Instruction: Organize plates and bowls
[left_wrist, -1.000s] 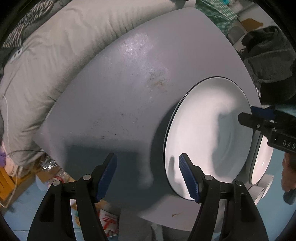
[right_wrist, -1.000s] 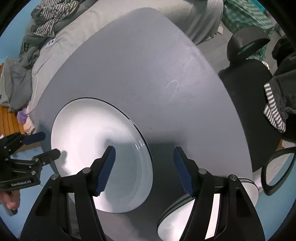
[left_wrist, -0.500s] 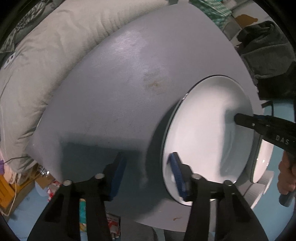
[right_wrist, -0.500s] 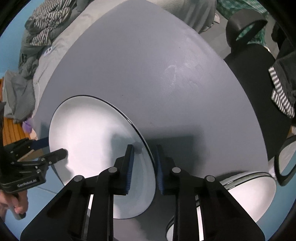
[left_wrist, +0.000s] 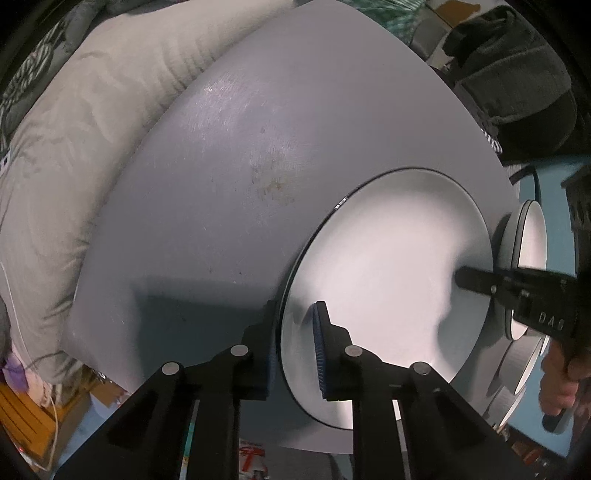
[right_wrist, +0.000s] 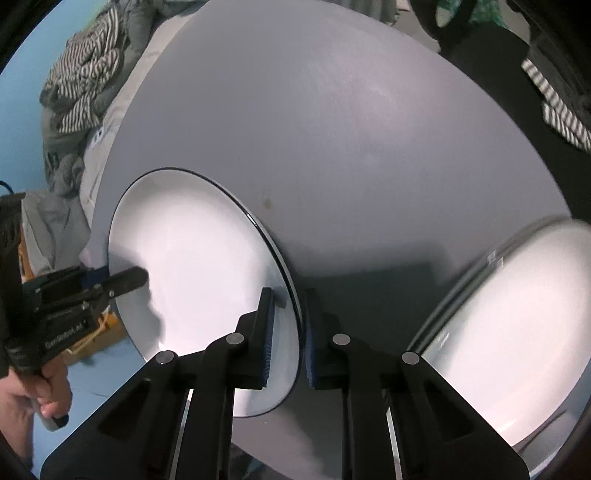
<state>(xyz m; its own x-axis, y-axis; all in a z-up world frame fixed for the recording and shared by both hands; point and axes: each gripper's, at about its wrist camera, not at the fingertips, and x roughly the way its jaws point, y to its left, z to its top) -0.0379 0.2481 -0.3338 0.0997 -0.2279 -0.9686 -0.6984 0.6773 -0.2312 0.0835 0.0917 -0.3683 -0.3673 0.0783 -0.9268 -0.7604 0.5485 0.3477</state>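
Note:
A large white plate with a dark rim is held over the grey table. My left gripper is shut on the plate's left rim. My right gripper is shut on its right rim, one finger on each face. Each gripper shows in the other's view, the right gripper and the left gripper. Another white plate or bowl stands to the right.
A grey pillow and striped clothes lie beyond the table's left edge. A dark chair with clothes stands at the right. The table's near edge is just below the grippers.
Both grippers went from open to shut on opposite rims of the big plate. The plate now looks lifted and tilted.

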